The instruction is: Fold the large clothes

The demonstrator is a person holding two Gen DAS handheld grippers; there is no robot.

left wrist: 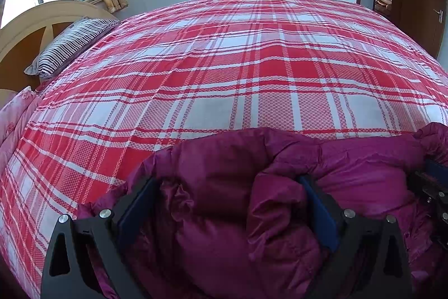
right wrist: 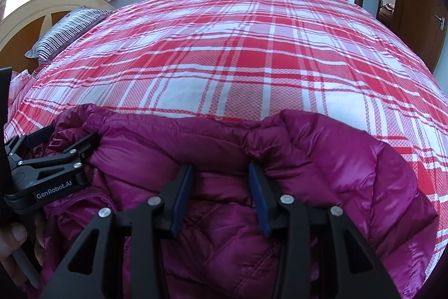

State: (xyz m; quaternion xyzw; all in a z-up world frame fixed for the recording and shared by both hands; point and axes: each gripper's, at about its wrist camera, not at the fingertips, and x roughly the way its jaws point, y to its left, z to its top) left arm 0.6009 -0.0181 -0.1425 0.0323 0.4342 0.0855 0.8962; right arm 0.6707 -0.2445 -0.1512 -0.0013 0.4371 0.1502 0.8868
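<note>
A magenta puffy down jacket lies bunched at the near edge of the bed. In the left wrist view my left gripper has a thick roll of the jacket between its blue pads, which press into it. In the right wrist view my right gripper is shut on a fold near the far edge of the jacket, and the fabric puckers at its fingertips. The left gripper shows at the left there, jaws around the jacket's edge, with a person's hand behind it. The right gripper peeks in at the right edge.
A red and white plaid sheet covers the wide bed beyond the jacket. A striped pillow rests against a curved wooden headboard at the far left. Pink bedding is at the left edge. A brown door stands at the right.
</note>
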